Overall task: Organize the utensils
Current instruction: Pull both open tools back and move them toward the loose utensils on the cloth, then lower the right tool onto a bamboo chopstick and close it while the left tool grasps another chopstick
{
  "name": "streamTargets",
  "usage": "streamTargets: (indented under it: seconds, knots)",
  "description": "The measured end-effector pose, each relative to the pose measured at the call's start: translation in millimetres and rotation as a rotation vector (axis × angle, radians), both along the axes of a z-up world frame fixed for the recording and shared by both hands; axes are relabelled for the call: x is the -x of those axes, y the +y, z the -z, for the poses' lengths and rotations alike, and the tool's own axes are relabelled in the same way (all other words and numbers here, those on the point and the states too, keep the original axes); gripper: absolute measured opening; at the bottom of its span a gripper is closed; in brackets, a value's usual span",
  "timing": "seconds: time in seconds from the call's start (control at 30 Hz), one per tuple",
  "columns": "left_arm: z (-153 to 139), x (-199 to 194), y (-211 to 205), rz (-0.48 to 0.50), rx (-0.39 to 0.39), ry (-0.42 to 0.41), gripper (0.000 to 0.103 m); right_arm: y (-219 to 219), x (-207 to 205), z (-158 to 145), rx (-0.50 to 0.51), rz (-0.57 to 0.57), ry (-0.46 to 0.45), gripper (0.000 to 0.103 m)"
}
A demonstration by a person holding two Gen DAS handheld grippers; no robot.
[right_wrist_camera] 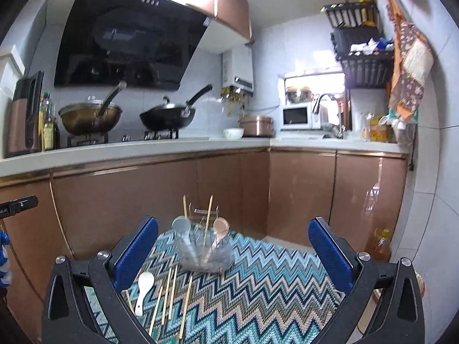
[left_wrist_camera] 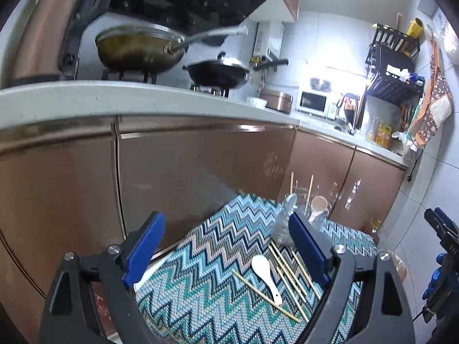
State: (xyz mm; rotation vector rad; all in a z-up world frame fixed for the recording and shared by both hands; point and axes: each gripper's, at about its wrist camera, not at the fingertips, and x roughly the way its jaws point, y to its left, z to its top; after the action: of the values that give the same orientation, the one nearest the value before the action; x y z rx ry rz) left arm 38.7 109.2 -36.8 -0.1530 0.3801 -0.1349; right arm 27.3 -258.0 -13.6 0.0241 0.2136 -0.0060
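Left claw spread wide, nothing pinched; right claw likewise spread, empty

White spoon flat on zigzag cloth, between left claw's pads, handle toward camera, bowl away

Loose chopsticks beside spoon, roughly parallel, one crossing under handle

Glass holder at cloth's far edge, upright, holding two spoons and two chopsticks

Bare cloth right of holder

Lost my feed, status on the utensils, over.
Left gripper and right gripper open, empty. White spoon, loose chopsticks on cloth; clear holder part filled. Nothing blocking.
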Motion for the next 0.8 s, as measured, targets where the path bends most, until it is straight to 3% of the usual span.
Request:
streamTargets:
  seconds: [0.43,0.8]
  knots:
    - [61,-52,1,0.064,0.024,0.28,0.088,15,-59,57,-0.009,-0.125,0.301,0.09]
    - [90,-79,-7,0.099,0.055,0.399,0.087,21,-92,92,-0.016,-0.197,0.459,0.071]
